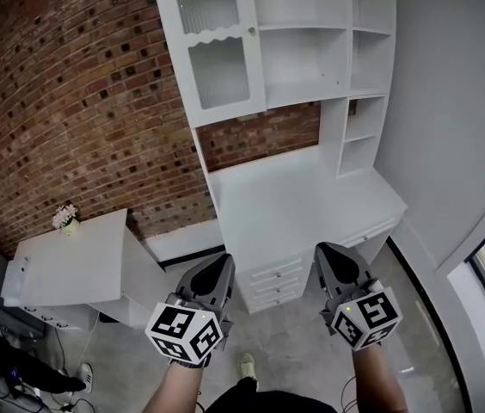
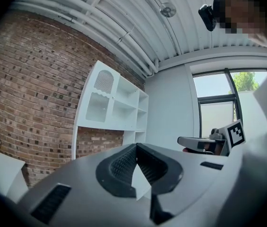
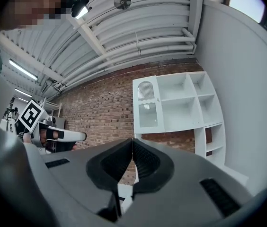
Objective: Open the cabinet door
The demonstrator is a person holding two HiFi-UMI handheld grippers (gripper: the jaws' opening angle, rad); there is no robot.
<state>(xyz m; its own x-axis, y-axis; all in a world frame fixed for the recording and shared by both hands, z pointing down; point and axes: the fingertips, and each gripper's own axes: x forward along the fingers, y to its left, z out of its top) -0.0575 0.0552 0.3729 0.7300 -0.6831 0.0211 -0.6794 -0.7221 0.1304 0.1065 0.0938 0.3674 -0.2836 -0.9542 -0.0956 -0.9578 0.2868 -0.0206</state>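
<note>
**Both tongs closed and empty; cabinet door (image 1: 212, 46) at upper centre-left**

Head view: left gripper (image 1: 223, 261) and right gripper (image 1: 324, 249) sit low in the frame, side by side, well apart from the white cabinet (image 1: 311, 67). Each pair of jaws meets at the tips with nothing between. The door is glazed and arch-topped and looks shut, with a knob (image 1: 251, 31) on its right edge. Desk (image 1: 303, 196) below; brick wall (image 1: 70, 101) at left.

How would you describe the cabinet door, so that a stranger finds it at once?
Against the brick wall stands a white desk with a shelf unit on top. The door covers the unit's upper left part. Its neighbours are open shelves; it alone is closed, with two glass panes, the upper one arched.
</note>
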